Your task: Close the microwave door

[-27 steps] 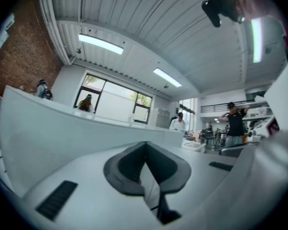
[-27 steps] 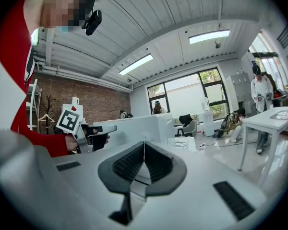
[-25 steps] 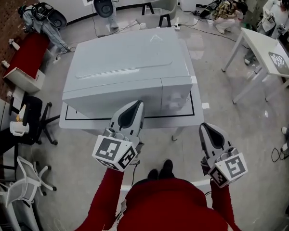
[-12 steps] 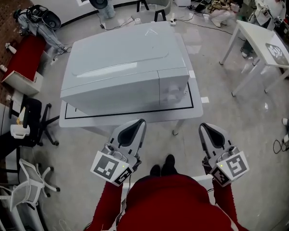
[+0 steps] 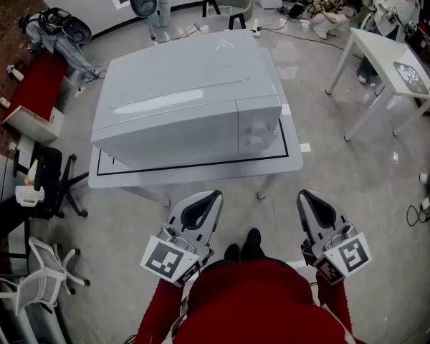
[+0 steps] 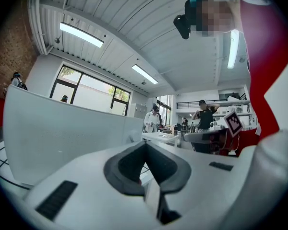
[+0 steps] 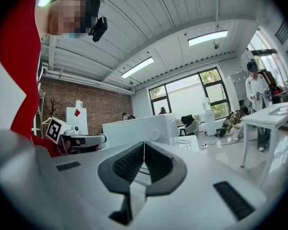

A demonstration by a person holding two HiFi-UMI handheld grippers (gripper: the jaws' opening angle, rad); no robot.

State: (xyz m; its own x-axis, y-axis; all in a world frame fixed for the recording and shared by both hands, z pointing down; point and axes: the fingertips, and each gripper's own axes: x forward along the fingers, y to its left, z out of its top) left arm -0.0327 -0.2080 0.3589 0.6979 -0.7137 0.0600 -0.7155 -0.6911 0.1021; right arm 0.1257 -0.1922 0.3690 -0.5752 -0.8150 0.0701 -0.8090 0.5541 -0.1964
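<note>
Facing a large white microwave (image 5: 186,99) on a white table (image 5: 201,176), a person in red sleeves holds the left gripper (image 5: 203,205) and the right gripper (image 5: 314,203) level, close to the body and apart from the table's front edge. Both pairs of jaws are pressed together with nothing between them. The door (image 5: 165,138) looks flush with the control panel (image 5: 259,127) (so the closing seems done). To confirm the latch, a flat, level push with closed jaws on the door's edge beside the panel would suit, gentle enough not to slide the oven. Around the table lies glossy grey floor (image 5: 358,185), with a red cabinet (image 5: 39,84) at left and a white side table (image 5: 390,63) at right.
</note>
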